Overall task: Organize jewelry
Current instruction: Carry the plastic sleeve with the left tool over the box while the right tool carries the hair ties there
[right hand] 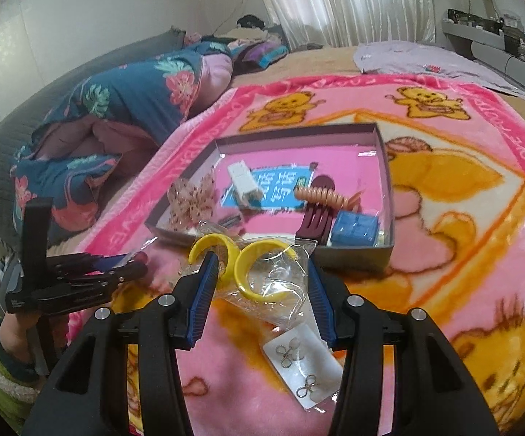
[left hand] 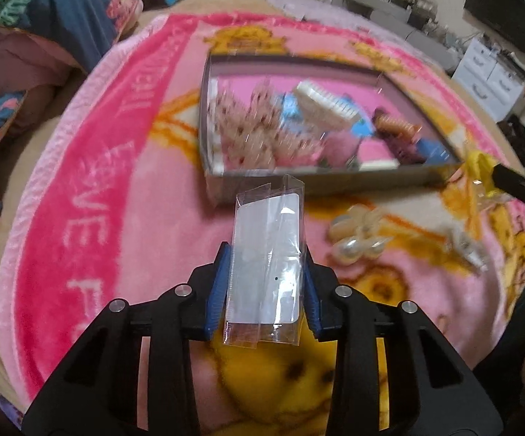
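Your left gripper is clamped on a clear sleeve with a white card, blue pads pressed on both long edges. The sleeve points toward the near wall of the open box, held above the pink blanket. Just right of the sleeve, pearl hair clips lie on the blanket, with another small pale piece farther right.

Your right gripper is wide open and holds nothing. Between its fingers lies a clear bag with two yellow hoop earrings, resting on the blanket just in front of the box's near wall. Closer to you, by the right finger, a white card with two small metal earrings lies flat on the blanket.

Inside the box: a white clip, an orange spiral piece, a dark red comb, a blue packet, and a pinkish sparkly piece at the left corner. The left gripper shows at the left of the right wrist view, side on.
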Demonstrator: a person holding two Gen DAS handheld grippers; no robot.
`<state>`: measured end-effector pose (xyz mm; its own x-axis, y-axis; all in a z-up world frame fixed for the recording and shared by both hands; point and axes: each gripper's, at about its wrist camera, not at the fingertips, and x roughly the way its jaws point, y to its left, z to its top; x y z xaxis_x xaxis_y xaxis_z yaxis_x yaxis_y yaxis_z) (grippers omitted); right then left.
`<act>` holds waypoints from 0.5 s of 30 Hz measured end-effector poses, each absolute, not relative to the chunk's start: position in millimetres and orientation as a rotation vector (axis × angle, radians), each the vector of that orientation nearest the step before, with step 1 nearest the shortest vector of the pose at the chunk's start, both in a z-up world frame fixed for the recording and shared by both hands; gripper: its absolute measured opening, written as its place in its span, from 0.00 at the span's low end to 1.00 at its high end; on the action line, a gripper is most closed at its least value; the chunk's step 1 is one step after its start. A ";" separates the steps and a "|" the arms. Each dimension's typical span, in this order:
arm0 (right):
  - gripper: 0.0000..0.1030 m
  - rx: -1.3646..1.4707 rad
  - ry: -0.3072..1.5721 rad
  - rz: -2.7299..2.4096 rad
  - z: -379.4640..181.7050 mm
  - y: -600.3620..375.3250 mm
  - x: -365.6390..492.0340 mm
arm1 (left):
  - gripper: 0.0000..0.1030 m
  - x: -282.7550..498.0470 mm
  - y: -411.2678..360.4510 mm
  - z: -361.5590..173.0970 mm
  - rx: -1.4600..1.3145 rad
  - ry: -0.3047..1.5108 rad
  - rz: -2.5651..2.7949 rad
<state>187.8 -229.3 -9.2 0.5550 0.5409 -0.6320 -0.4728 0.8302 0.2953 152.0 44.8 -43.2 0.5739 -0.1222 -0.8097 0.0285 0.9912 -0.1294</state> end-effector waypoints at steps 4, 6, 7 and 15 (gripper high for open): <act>0.45 0.099 0.731 0.574 3.1 -239.3 188.3 | 0.27 149.8 44.3 -19.1 -0.127 0.887 -0.099; 0.45 0.102 0.713 0.561 7.7 -243.8 188.7 | 0.27 150.8 43.0 -9.7 -0.131 0.864 -0.104; 0.45 0.107 0.703 0.552 9.9 -246.8 189.4 | 0.27 152.3 41.9 -5.1 -0.132 0.854 -0.107; 0.45 0.160 0.651 0.502 24.2 -270.5 199.1 | 0.27 171.1 28.5 15.5 -0.124 0.815 -0.130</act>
